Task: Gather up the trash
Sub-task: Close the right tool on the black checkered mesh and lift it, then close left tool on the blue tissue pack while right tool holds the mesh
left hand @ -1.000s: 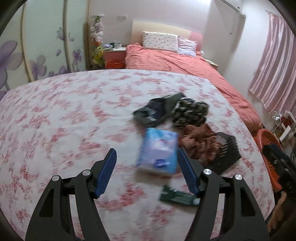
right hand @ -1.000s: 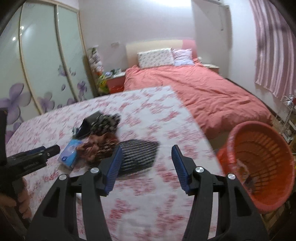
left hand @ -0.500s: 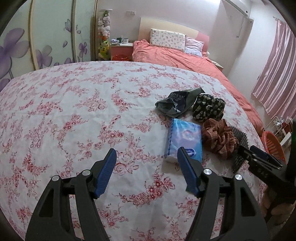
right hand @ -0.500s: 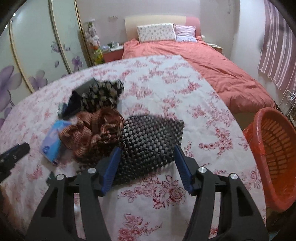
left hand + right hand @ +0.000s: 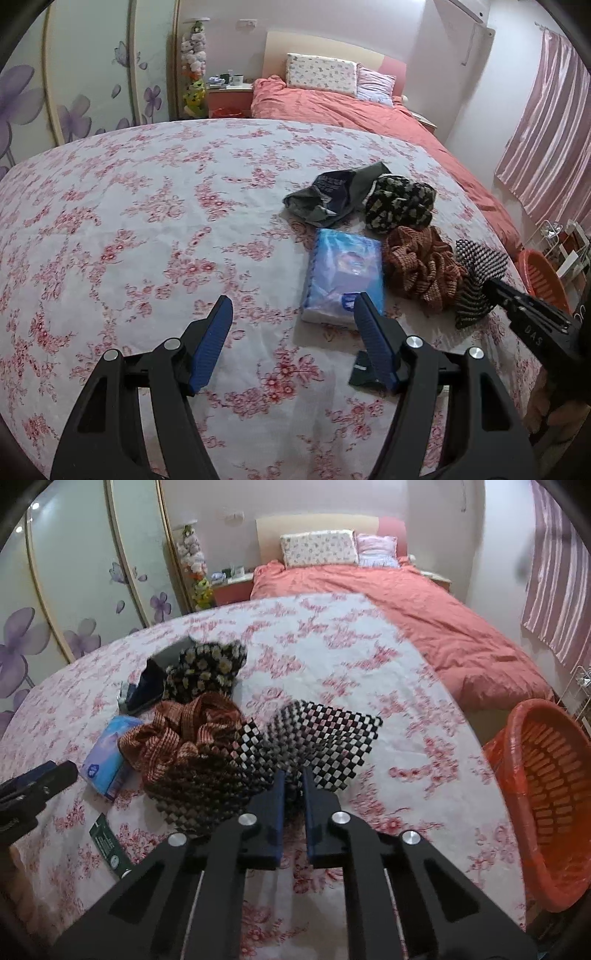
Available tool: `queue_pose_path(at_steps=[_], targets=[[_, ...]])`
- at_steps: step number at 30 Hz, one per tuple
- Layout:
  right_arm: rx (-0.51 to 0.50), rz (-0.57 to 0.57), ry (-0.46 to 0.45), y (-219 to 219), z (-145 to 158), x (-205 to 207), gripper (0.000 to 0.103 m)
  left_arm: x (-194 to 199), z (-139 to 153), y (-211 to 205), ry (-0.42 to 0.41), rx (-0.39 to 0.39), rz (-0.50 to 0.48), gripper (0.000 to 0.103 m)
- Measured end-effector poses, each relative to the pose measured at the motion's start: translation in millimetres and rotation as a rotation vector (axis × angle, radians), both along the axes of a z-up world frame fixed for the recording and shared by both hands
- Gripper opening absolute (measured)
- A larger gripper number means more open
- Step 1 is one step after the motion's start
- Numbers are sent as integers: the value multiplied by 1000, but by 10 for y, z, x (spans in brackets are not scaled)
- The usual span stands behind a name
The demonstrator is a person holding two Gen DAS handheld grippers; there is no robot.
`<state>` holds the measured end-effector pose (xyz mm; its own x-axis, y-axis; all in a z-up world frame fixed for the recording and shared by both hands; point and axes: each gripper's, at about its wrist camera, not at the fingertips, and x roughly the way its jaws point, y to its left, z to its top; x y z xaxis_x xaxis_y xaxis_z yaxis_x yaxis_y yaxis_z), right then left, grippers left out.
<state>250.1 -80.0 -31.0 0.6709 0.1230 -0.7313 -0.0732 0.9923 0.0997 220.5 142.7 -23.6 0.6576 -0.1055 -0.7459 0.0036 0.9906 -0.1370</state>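
Observation:
My right gripper (image 5: 292,779) is shut on the near edge of a black-and-white checkered mat (image 5: 325,734), which bunches and lifts off the floral tablecloth; it shows in the left wrist view (image 5: 476,273) too. My left gripper (image 5: 291,321) is open and empty above the cloth, just in front of a blue tissue pack (image 5: 343,273). A small dark green wrapper (image 5: 109,845) lies near the front edge, partly behind my left gripper's right finger (image 5: 373,343). An orange basket (image 5: 546,786) stands on the floor at the right.
A brown checked cloth (image 5: 184,738), a black floral cloth (image 5: 207,672) and a dark crumpled bag (image 5: 328,199) lie bunched beside the mat. A bed with a salmon cover (image 5: 424,609) is behind the table. Wardrobe doors (image 5: 74,590) are at the left.
My right gripper has closed on the checkered mat's edge and pulled it up into a fold. My left gripper has stayed open and shifted slightly nearer the tissue pack.

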Motion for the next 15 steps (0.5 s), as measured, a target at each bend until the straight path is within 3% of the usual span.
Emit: queue_pose_path(at_steps=[6, 15], targets=[[9, -56, -78, -232, 214, -109, 7, 80, -5, -208, 7, 10, -48, 67], [27, -84, -109, -455, 314, -173, 7, 249, -103, -404, 48, 63, -62, 67]])
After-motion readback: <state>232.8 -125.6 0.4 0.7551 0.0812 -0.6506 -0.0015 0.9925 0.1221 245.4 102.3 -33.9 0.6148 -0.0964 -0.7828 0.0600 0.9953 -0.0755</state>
